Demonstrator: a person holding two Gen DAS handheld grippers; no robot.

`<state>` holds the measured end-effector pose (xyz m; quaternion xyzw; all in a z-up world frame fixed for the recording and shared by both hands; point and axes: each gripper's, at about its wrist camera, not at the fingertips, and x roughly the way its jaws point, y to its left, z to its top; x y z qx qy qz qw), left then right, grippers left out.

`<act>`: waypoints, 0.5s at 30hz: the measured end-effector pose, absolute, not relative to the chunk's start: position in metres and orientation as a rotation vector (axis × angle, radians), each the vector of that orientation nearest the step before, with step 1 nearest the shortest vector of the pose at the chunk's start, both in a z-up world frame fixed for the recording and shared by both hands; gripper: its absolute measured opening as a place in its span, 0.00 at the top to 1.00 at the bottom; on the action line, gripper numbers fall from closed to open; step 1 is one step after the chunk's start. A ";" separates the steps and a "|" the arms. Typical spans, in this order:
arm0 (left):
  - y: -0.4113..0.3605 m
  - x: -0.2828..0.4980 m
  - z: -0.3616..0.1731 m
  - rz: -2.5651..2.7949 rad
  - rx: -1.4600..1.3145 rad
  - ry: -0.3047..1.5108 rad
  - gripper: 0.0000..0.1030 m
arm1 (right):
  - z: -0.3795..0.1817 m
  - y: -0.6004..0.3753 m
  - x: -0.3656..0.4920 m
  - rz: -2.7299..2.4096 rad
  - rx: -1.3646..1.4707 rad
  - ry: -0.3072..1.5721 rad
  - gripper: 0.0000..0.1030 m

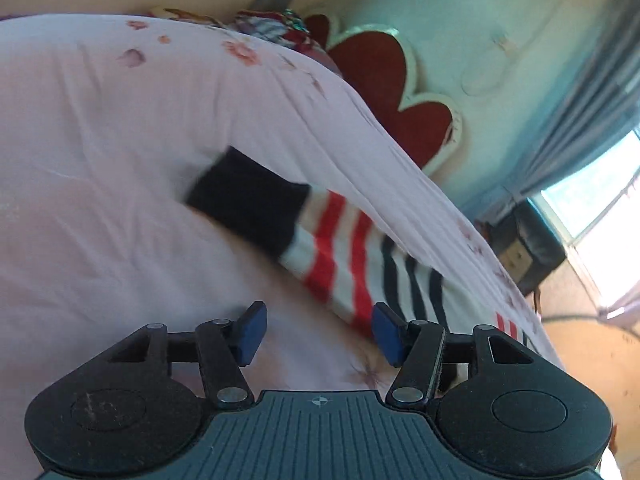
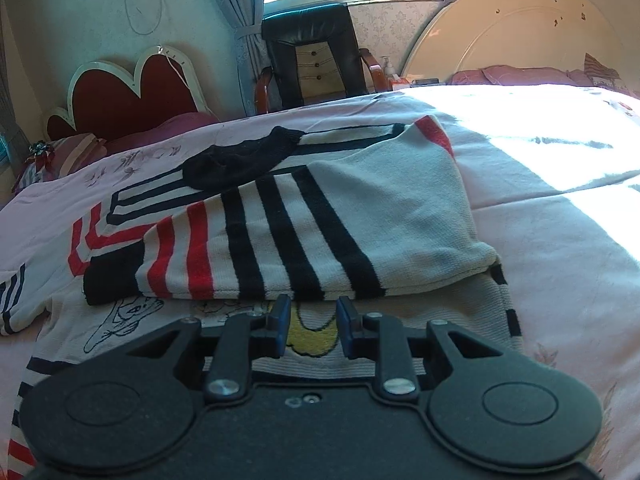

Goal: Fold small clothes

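Note:
A small white knit sweater [image 2: 360, 216] with black and red stripes lies on the pink bedsheet [image 2: 560, 240]. One sleeve [image 2: 256, 248] with a black cuff is folded across its front. My right gripper [image 2: 313, 320] is open and empty, just in front of that sleeve's near edge, over the yellow print on the sweater. In the left wrist view the other sleeve [image 1: 352, 256] with its black cuff [image 1: 248, 200] lies stretched out on the sheet [image 1: 120, 160]. My left gripper [image 1: 318, 332] is open and empty, just short of that sleeve.
A red heart-shaped headboard [image 2: 132, 96] stands behind the bed. A black chair [image 2: 312, 60] stands by the window. Pillows [image 2: 508, 74] lie at the far right. Patterned cloth [image 1: 276, 28] lies at the bed's far end.

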<state>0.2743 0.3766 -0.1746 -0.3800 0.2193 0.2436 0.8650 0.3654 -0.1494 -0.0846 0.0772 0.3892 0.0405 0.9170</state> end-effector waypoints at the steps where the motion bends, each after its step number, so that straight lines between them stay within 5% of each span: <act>1: 0.387 0.270 -0.178 0.526 -0.812 0.433 0.44 | -0.085 -0.142 0.367 0.094 0.152 0.806 0.75; 12: 0.423 0.287 -0.201 0.504 -0.932 0.315 0.44 | -0.079 -0.075 0.391 0.144 0.122 0.789 0.75; 15: 0.431 0.289 -0.208 0.506 -0.966 0.330 0.76 | -0.079 -0.063 0.399 0.134 0.146 0.782 0.75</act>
